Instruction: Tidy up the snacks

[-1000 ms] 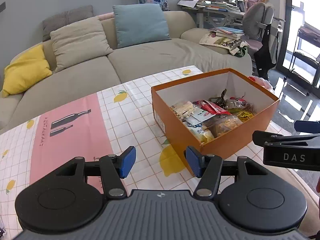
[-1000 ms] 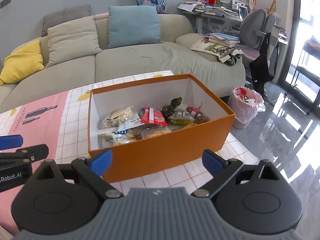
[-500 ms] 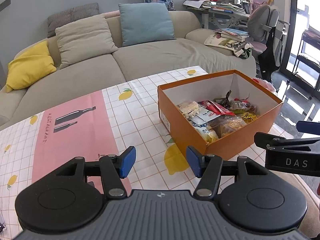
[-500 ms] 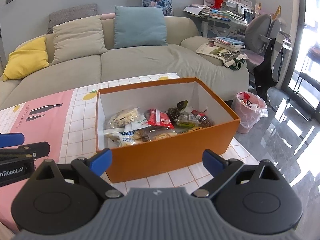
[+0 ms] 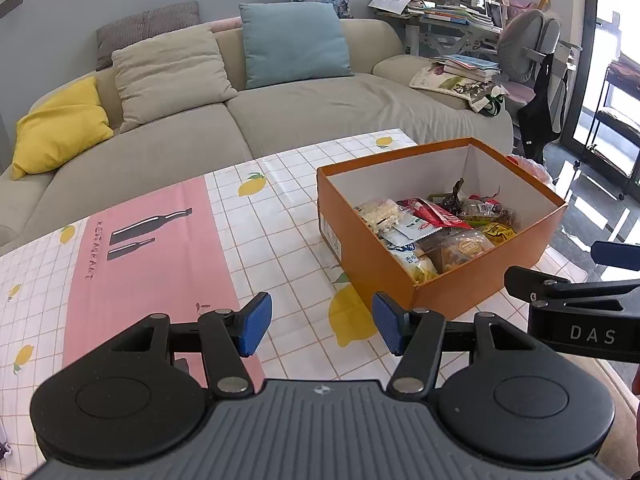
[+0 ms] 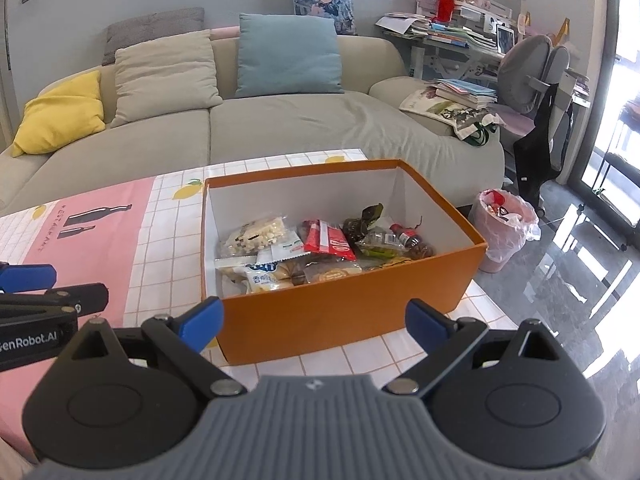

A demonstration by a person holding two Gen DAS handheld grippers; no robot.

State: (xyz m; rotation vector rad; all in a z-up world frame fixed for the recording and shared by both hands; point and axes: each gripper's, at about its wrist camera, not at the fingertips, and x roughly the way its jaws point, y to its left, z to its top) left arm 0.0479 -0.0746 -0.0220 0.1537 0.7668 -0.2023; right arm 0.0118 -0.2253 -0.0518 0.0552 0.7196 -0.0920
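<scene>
Left wrist view: your left gripper [image 5: 322, 326] hangs over the tablecloth [image 5: 160, 264] at lower centre, jaws apart and empty; the orange box [image 5: 476, 280] of snacks [image 5: 432, 228] sits centre right. Right wrist view: your right gripper [image 6: 314, 322] gapes wide before that box.

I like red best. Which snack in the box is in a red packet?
The red packet lying near the middle of the orange box. The white packet beside it and the clear bag are not red.
</scene>
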